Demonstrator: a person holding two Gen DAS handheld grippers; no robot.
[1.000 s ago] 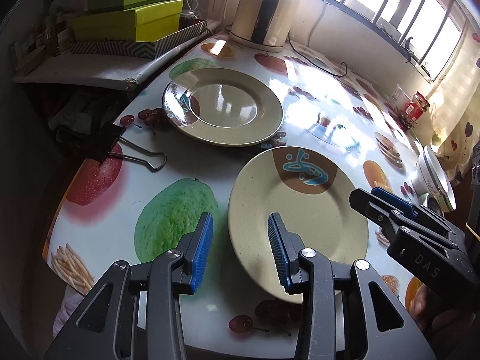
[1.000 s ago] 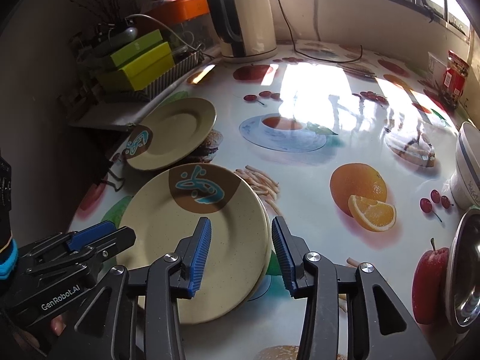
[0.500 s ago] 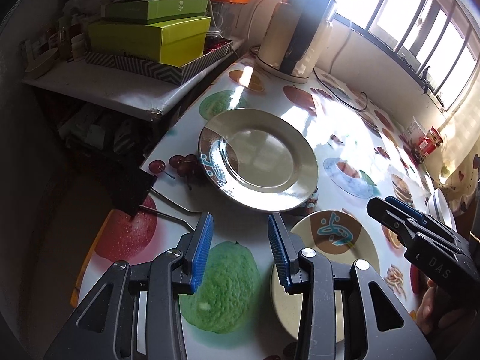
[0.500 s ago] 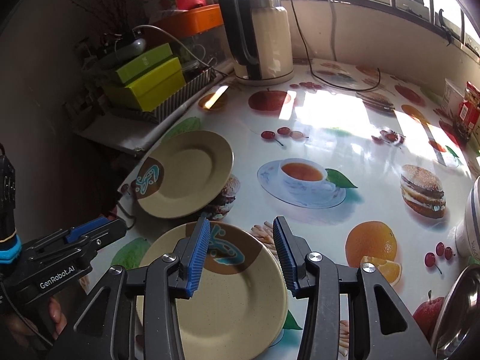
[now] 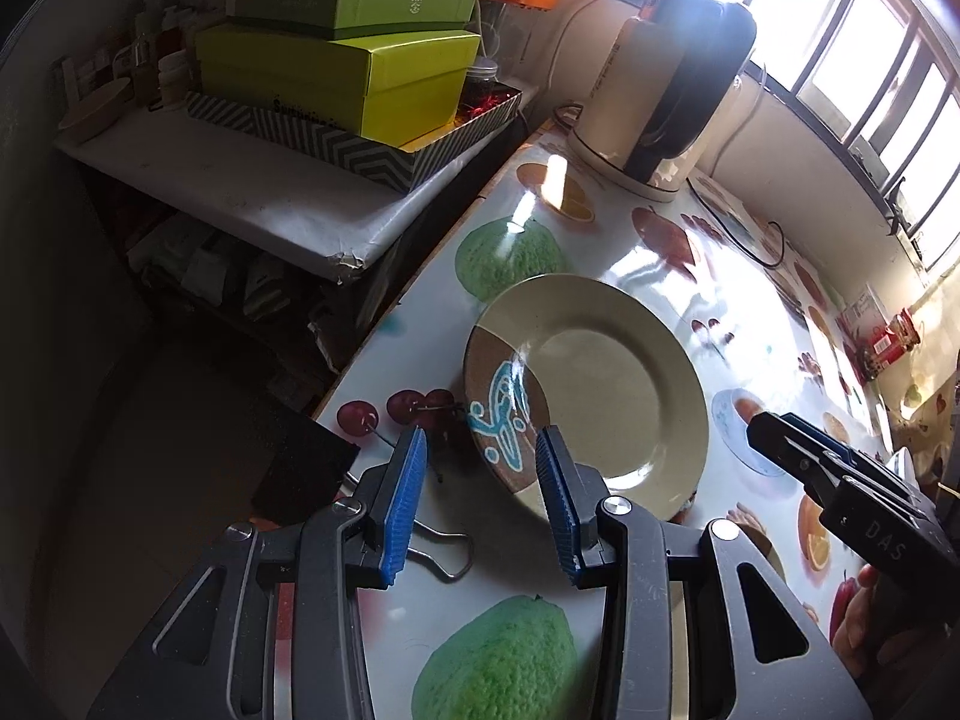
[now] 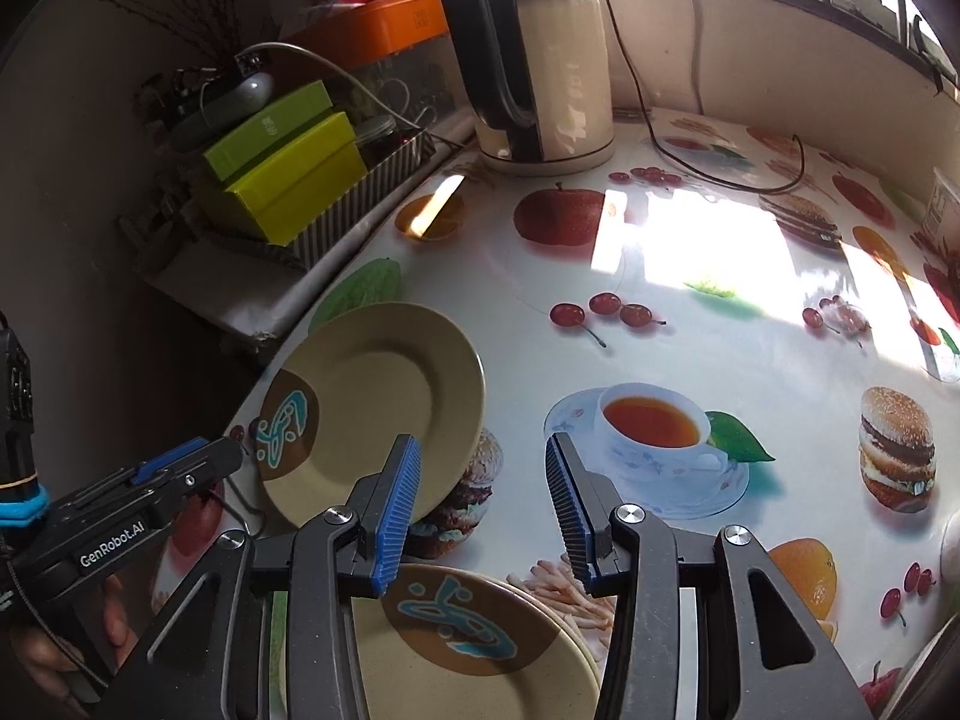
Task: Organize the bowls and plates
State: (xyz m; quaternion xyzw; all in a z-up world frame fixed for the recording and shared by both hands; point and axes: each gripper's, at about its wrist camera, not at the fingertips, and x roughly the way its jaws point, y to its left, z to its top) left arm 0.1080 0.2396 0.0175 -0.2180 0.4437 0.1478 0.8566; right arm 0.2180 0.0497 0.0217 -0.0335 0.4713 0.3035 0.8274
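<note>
A beige plate with a brown patch and blue motif [image 5: 606, 384] lies on the fruit-print table near its left edge; it also shows in the right wrist view [image 6: 372, 402]. My left gripper [image 5: 480, 498] is open and empty, its jaws just short of that plate's near rim. A second plate of the same kind [image 6: 474, 642] lies closer, stacked on another, under my right gripper [image 6: 480, 510], which is open and empty above it. The left gripper shows at the left of the right wrist view [image 6: 180, 468].
A kettle [image 6: 534, 54] with its cord stands at the back of the table [image 6: 690, 312]. A side shelf holds green boxes [image 5: 342, 78] in a zigzag tray. A black binder clip [image 5: 306, 474] lies at the table's left edge. A red packet [image 5: 894, 342] stands far right.
Both grippers have pulled back from the near plate and moved toward the far plate. The left gripper now faces the far plate's rim. Both stayed open.
</note>
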